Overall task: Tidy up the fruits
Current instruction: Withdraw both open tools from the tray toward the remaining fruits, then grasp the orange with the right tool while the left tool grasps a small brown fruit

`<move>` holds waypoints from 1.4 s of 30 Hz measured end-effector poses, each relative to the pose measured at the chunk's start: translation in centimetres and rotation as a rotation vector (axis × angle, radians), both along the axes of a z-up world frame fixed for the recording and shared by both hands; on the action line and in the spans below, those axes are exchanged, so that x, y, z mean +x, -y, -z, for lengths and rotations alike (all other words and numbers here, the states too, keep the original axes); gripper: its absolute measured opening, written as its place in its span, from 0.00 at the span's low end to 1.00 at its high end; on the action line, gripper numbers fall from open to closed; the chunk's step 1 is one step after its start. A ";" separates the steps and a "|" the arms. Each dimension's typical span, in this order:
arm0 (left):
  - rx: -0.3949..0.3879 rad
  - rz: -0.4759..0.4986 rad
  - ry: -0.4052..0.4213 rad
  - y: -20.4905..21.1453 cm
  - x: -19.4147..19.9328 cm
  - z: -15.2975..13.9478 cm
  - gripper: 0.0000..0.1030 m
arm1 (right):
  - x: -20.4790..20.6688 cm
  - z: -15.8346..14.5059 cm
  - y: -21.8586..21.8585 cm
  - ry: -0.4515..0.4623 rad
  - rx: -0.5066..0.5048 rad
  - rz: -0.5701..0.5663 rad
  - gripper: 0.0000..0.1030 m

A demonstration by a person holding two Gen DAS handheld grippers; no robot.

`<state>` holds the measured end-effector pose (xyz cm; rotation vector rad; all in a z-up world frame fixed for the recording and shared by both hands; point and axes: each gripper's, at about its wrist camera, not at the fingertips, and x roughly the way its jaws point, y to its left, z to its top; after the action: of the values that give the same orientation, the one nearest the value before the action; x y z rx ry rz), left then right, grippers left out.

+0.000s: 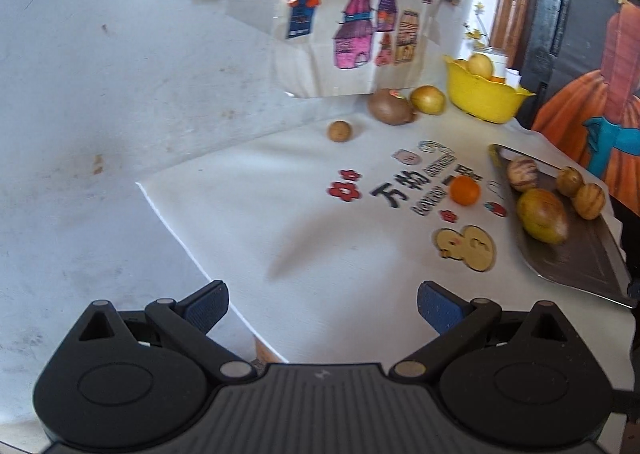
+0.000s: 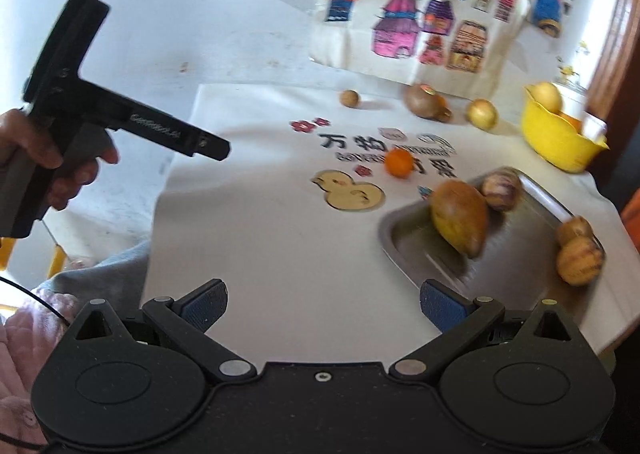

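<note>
A metal tray (image 1: 576, 254) (image 2: 424, 246) at the right holds a mango (image 1: 542, 221) (image 2: 460, 217), a striped round fruit (image 1: 522, 173) (image 2: 500, 189) and small yellow-brown fruits (image 1: 588, 200) (image 2: 578, 260). On the white printed cloth lie an orange (image 1: 465, 190) (image 2: 399, 163), a kiwi (image 1: 390, 107) (image 2: 422, 100), a yellow fruit (image 1: 428, 99) (image 2: 482, 114) and a small brown ball-like fruit (image 1: 340, 131) (image 2: 350, 98). A yellow bowl (image 1: 480, 98) (image 2: 556, 142) holds more fruit. My left gripper (image 1: 322, 310) and right gripper (image 2: 322, 308) are both open and hold nothing.
A paper bag with coloured house drawings (image 1: 360, 34) (image 2: 420, 22) stands behind the fruit. In the right wrist view a hand (image 2: 60, 162) holds the other black gripper handle (image 2: 80, 110) at the left. The cloth's left edge (image 1: 180, 238) hangs off the table.
</note>
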<state>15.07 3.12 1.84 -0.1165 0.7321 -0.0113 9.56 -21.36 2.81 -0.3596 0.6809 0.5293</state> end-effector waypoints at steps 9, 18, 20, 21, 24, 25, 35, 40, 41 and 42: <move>0.020 -0.008 0.010 -1.3 2.7 -0.1 1.00 | 2.9 -0.4 -1.6 0.069 0.055 -0.031 0.99; 0.008 0.043 0.051 -1.0 7.4 -0.1 1.00 | 8.8 -0.3 -2.5 0.110 0.107 -0.026 0.99; 0.009 0.056 0.065 -0.9 8.9 -0.1 1.00 | 10.2 0.2 -2.8 0.111 0.091 -0.029 0.99; 0.011 0.063 0.072 -0.8 9.6 -0.1 1.00 | 11.0 0.4 -2.9 0.109 0.083 -0.029 0.99; 0.021 0.087 0.098 -0.6 11.9 0.0 1.00 | 12.8 1.2 -3.0 0.090 0.075 -0.026 0.99; 0.023 0.096 0.103 -0.4 12.6 0.2 1.00 | 13.5 1.4 -3.1 0.079 0.072 -0.017 0.99; 0.037 0.160 0.088 0.8 18.7 1.6 1.00 | 17.5 2.6 -3.3 0.037 0.089 0.021 0.92; 0.061 0.184 0.061 1.7 20.7 2.4 1.00 | 19.1 3.0 -3.1 0.000 0.109 0.039 0.88; 0.059 0.185 0.058 1.7 21.0 2.4 1.00 | 19.2 3.1 -3.0 -0.007 0.110 0.040 0.86; 0.054 0.188 0.057 1.7 21.3 2.5 1.00 | 19.3 3.2 -3.1 -0.010 0.108 0.040 0.83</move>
<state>36.36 1.38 -0.66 0.0046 0.6837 -0.1732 28.91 -18.30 -0.35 -0.2411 0.6653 0.5278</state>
